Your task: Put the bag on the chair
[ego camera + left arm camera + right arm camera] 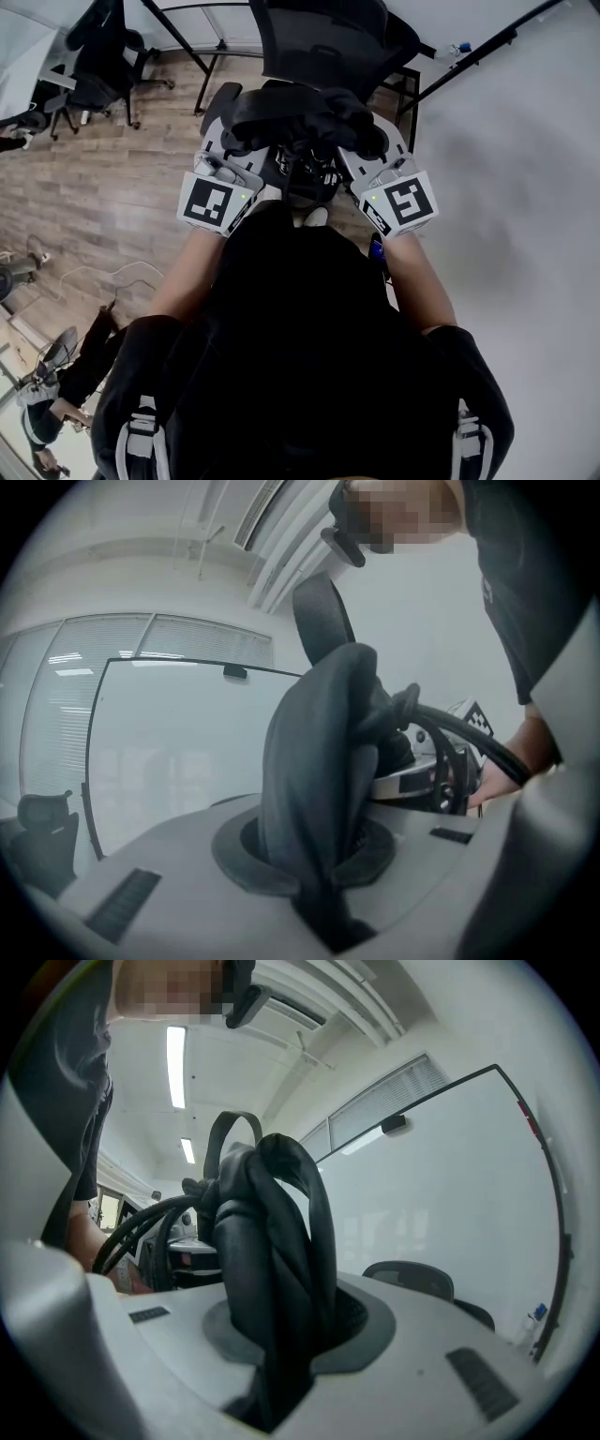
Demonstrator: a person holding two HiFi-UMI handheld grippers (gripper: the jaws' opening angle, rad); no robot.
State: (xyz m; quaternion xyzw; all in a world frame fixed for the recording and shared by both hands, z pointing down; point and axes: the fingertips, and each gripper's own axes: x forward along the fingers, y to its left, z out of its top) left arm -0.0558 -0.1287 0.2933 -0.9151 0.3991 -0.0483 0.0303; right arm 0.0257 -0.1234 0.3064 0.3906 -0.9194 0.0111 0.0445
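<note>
Both grippers hold a black bag up in front of me by its bunched top point(305, 117). The dark body of the bag point(295, 272) hangs between my forearms and is hard to tell apart from my dark clothes. My left gripper point(246, 145) is shut on a thick fold of black strap point(319, 761), which fills the left gripper point(314, 864). My right gripper point(364, 142) is shut on another bunch of black straps point(267, 1241), which runs up out of the right gripper point(281, 1344). The black office chair point(323, 37) stands just beyond the bag.
A white wall point(525, 187) runs along the right. Black frame legs point(192, 47) stand by the chair. Other office chairs point(94, 66) stand at the far left on the wooden floor point(103, 187). A person point(66, 384) and a loose cable point(122, 274) are at the lower left.
</note>
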